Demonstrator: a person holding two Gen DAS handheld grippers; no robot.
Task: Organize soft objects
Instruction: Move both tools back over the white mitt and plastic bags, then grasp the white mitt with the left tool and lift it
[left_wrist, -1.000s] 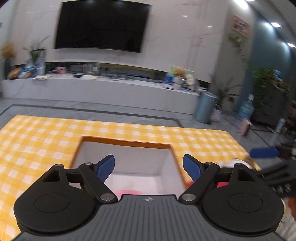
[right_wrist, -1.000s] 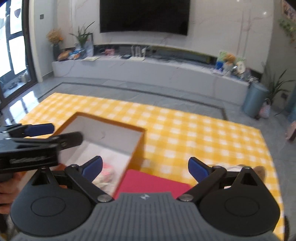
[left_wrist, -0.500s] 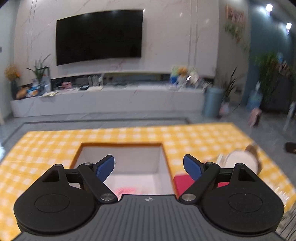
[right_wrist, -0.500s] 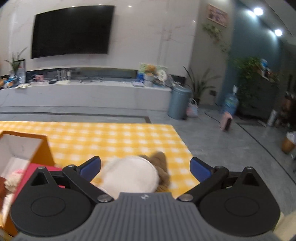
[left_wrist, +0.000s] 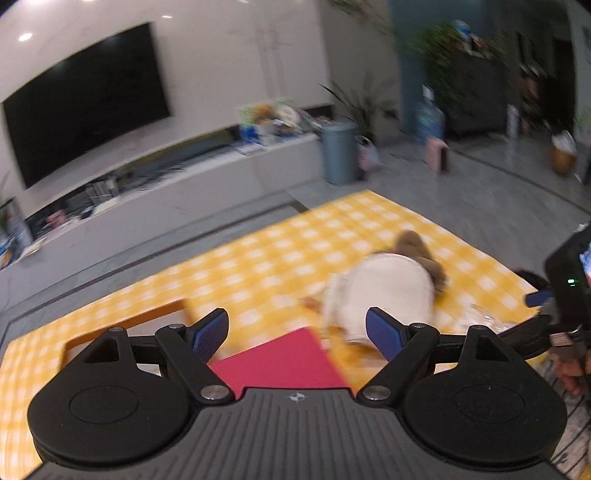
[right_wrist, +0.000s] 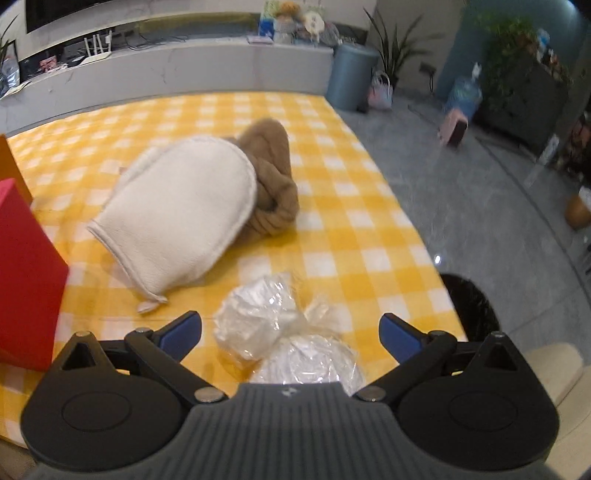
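Note:
A white terry mitt (right_wrist: 181, 206) lies on the yellow checked tablecloth (right_wrist: 332, 155), leaning on a rolled brown woolly item (right_wrist: 273, 184). A clear plastic bag of white soft stuff (right_wrist: 280, 332) lies at the near table edge, between my open right gripper's (right_wrist: 290, 330) fingers. My left gripper (left_wrist: 297, 330) is open and empty above the red box (left_wrist: 280, 362); the mitt (left_wrist: 380, 291) and brown item (left_wrist: 417, 247) lie ahead to its right. The orange box rim (left_wrist: 147, 317) shows at left.
The red box (right_wrist: 22, 266) stands left of the mitt. The table's right edge drops to a grey floor with a dark bin (right_wrist: 472, 306). My right gripper (left_wrist: 554, 306) shows at the right of the left wrist view.
Both grippers swung right, away from the orange box. The right gripper dropped towards the plastic bag, which now lies between its fingers. The left view now faces the mitt.

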